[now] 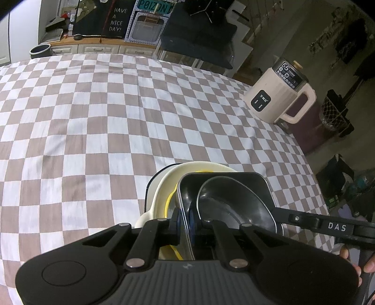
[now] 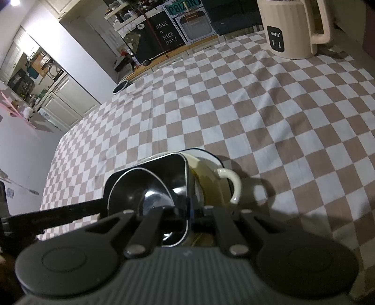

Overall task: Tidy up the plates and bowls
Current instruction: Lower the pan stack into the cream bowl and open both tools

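Black square dish (image 1: pixel 234 185), both grippers (image 1: pixel 185 221) (image 2: pixel 189 211) clamped on opposite rims for level nesting into cream bowl (image 1: pixel 161 187).

Checkered tablecloth (image 1: pixel 93 117), white cabinets (image 2: pixel 68 103)

A home, dining table by the kitchen.
Checked cloth (image 1: pixel 93 112), cream kettle (image 1: pixel 279 93), "Have a nice day!" sign (image 1: pixel 116 20), white cabinets (image 2: pixel 68 98), cluttered shelves beyond.

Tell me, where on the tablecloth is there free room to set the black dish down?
Bare checkered cloth spreads left of and beyond the cream bowl, up to the kettle. Crowded only at the stack, where both grippers pinch the black square dish.
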